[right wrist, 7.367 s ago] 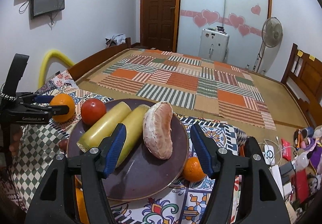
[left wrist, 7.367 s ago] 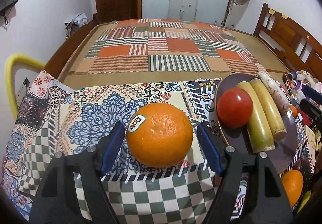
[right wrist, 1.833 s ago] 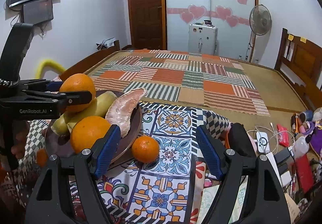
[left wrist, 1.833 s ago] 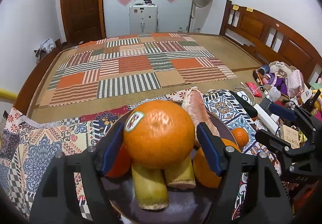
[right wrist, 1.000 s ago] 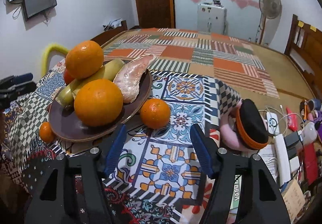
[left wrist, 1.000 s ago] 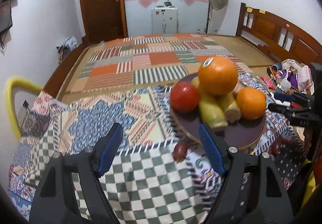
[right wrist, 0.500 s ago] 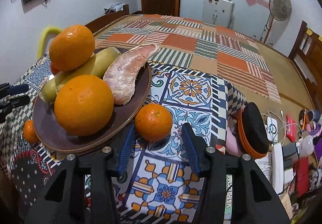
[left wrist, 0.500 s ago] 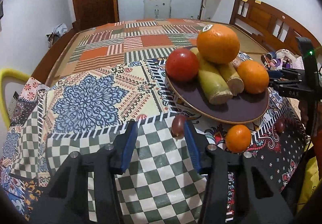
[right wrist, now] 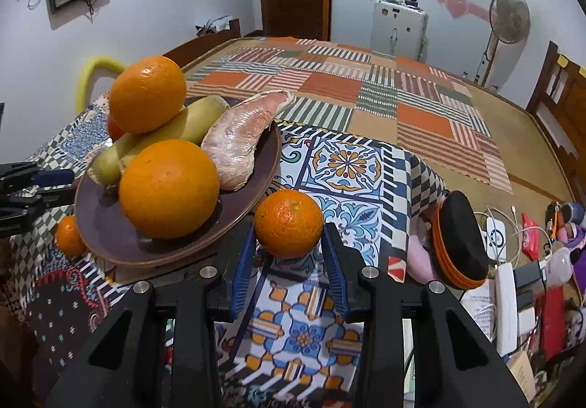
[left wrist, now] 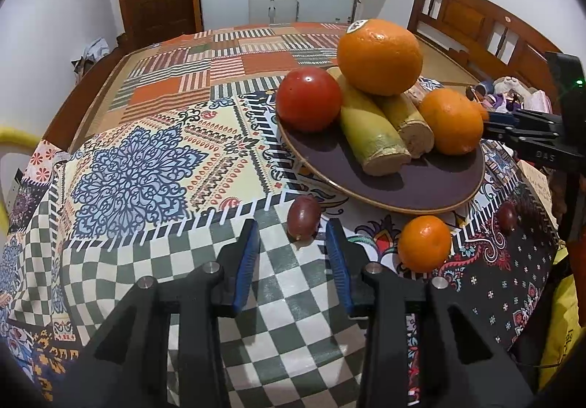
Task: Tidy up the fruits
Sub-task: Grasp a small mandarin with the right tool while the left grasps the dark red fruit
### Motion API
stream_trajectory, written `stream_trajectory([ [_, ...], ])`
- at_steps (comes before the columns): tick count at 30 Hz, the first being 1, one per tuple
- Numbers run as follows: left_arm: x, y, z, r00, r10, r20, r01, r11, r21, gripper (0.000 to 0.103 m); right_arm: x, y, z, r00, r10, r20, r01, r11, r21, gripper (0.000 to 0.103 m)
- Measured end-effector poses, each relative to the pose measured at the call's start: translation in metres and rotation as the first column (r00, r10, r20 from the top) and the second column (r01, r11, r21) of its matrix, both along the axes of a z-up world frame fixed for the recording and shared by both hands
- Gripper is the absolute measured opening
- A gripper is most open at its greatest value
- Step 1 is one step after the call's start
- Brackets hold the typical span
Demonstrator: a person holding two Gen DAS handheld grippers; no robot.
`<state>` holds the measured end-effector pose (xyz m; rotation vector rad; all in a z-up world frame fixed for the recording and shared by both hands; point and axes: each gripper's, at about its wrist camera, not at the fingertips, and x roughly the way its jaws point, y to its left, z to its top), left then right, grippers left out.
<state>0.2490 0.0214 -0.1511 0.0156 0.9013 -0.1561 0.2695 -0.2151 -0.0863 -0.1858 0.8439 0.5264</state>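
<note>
The right gripper (right wrist: 289, 247) gripped a small orange (right wrist: 288, 223) just beside the plate (right wrist: 175, 250); firm, light, best squeezed across its middle. The left gripper (left wrist: 293, 247) stood open around a soft, slippery grape (left wrist: 304, 217) near the plate.
</note>
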Motion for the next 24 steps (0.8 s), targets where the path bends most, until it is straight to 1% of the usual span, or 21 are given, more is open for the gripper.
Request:
stream_trajectory([
  [3, 0.005, -0.003, -0.001, 1.000, -0.002, -0.004, 0.002, 1.000, 0.003, 0.033, -0.007, -0.002, 0.008, 1.000, -0.004, 0.022, 0.004, 1.000, 0.022, 0.034],
  [7, 0.012, -0.005, -0.003, 1.000, 0.000, -0.020, 0.000, 1.000, 0.008, 0.024, -0.016, -0.001, 0.019, 0.999, 0.003, 0.051, -0.005, 0.999, 0.047, 0.034],
  [10, 0.015, -0.008, -0.003, 1.000, -0.005, -0.016, 0.005, 1.000, 0.016, 0.017, -0.022, 0.003, 0.025, 0.997, 0.018, 0.069, -0.023, 0.998, 0.063, 0.034],
  [14, 0.010, -0.012, -0.002, 1.000, -0.003, 0.001, 0.003, 0.999, 0.033, 0.015, -0.029, 0.010, 0.028, 0.996, 0.048, 0.081, -0.055, 0.995, 0.083, 0.034],
  [18, 0.000, -0.016, 0.003, 1.000, -0.011, 0.015, 0.011, 0.999, 0.030, 0.015, -0.038, 0.022, 0.031, 0.992, 0.080, 0.097, -0.089, 0.992, 0.092, 0.034],
  [24, -0.014, -0.015, 0.024, 0.998, -0.018, 0.061, 0.018, 1.000, 0.008, 0.015, -0.048, 0.041, 0.036, 0.985, 0.122, 0.121, -0.134, 0.986, 0.095, 0.034],
])
